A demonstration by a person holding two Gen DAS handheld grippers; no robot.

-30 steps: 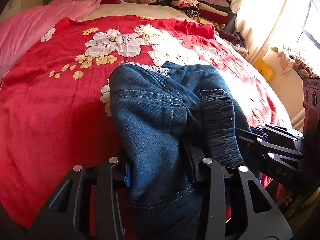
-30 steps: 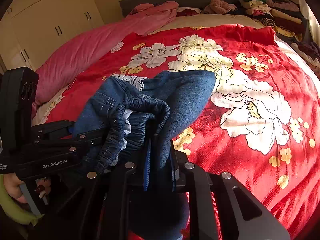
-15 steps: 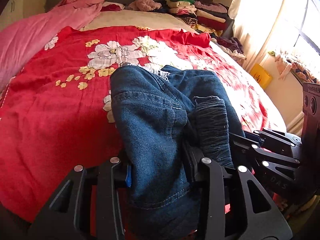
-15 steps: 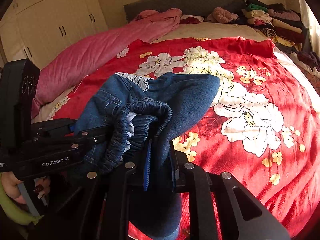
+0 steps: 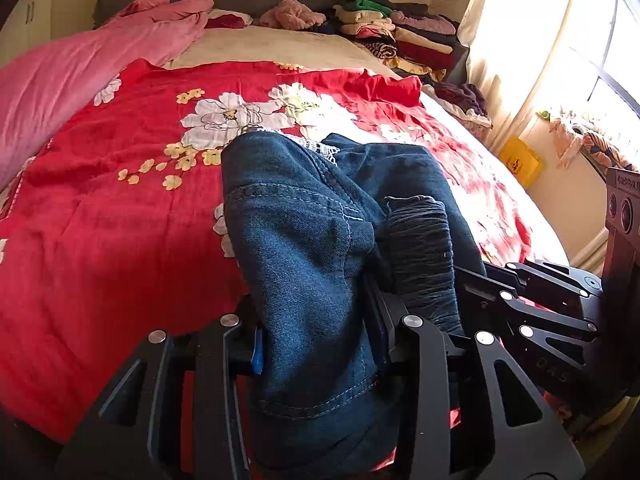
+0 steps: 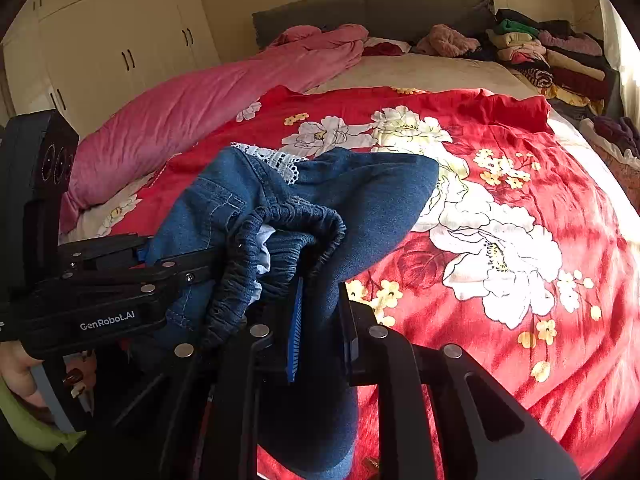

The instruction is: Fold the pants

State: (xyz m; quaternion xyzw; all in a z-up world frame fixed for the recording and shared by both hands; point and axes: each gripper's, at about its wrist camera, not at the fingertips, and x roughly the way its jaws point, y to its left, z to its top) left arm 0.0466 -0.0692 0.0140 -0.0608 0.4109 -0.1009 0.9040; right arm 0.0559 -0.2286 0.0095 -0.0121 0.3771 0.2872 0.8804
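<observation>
Blue denim pants (image 5: 304, 240) with an elastic waistband and white lace trim hang bunched between both grippers at the near edge of the bed. My left gripper (image 5: 316, 344) is shut on the denim near a pocket seam. My right gripper (image 6: 320, 320) is shut on another fold of the pants (image 6: 360, 200), close beside the left one. The right gripper shows at the right of the left wrist view (image 5: 532, 304); the left gripper shows at the left of the right wrist view (image 6: 120, 276). The far part of the pants lies on the red floral bedspread (image 6: 520, 200).
A pink duvet (image 6: 208, 108) lies along the bed's left side. Stacked folded clothes (image 5: 400, 36) sit at the headboard's right. A curtain and window (image 5: 560, 60) are to the right, a white wardrobe (image 6: 112, 40) to the left.
Both grippers have lifted and tilted slightly with the pants, so more of the headboard and wall shows. The hold on the denim is unchanged.
</observation>
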